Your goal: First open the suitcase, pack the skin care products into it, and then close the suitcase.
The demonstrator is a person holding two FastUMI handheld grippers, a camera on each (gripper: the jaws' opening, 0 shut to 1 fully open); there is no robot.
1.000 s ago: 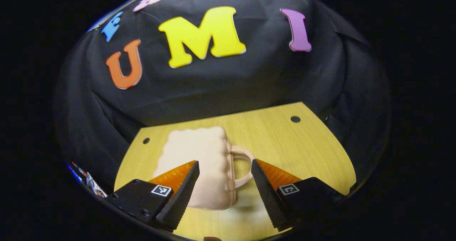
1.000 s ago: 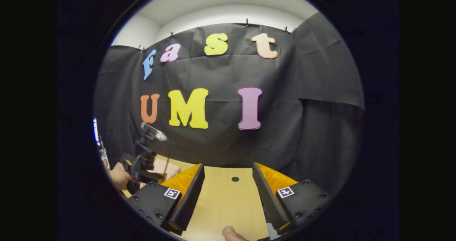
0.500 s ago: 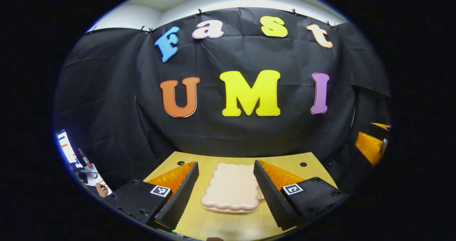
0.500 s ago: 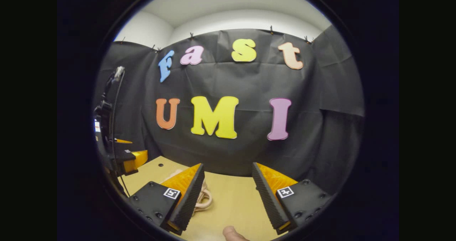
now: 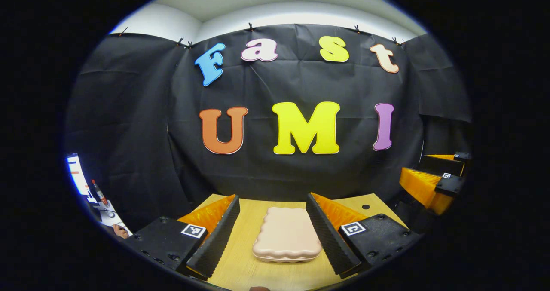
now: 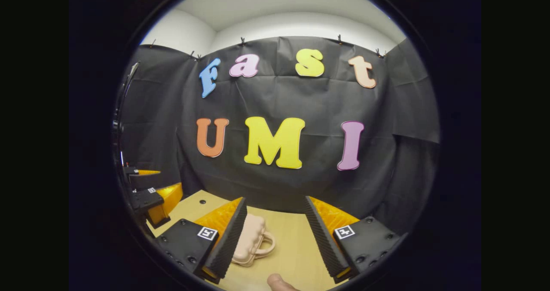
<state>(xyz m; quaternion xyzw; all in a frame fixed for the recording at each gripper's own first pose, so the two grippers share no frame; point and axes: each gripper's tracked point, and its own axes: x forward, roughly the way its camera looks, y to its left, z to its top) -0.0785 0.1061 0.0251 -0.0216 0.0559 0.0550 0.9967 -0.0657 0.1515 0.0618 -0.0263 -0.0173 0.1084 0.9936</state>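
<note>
- Left gripper (image 5: 273,228): fingers spread, holding nothing; we see the suitcase (image 5: 287,240) lying flat on the table (image 5: 240,274) ahead, between them.
- Right gripper (image 6: 275,231): fingers apart, empty, off to the suitcase's handle side.
- Status: lid down, 0 products visible. We judge the task either unstarted or finished; can't tell.

A small pale-pink suitcase (image 5: 286,236) lies flat and closed on the wooden counter (image 5: 253,274), its lid edged in soft scallops. In the right gripper view the suitcase (image 6: 251,239) shows a looped handle (image 6: 267,243) on its side, pointing away from the counter's holed corner (image 6: 202,202).
</note>
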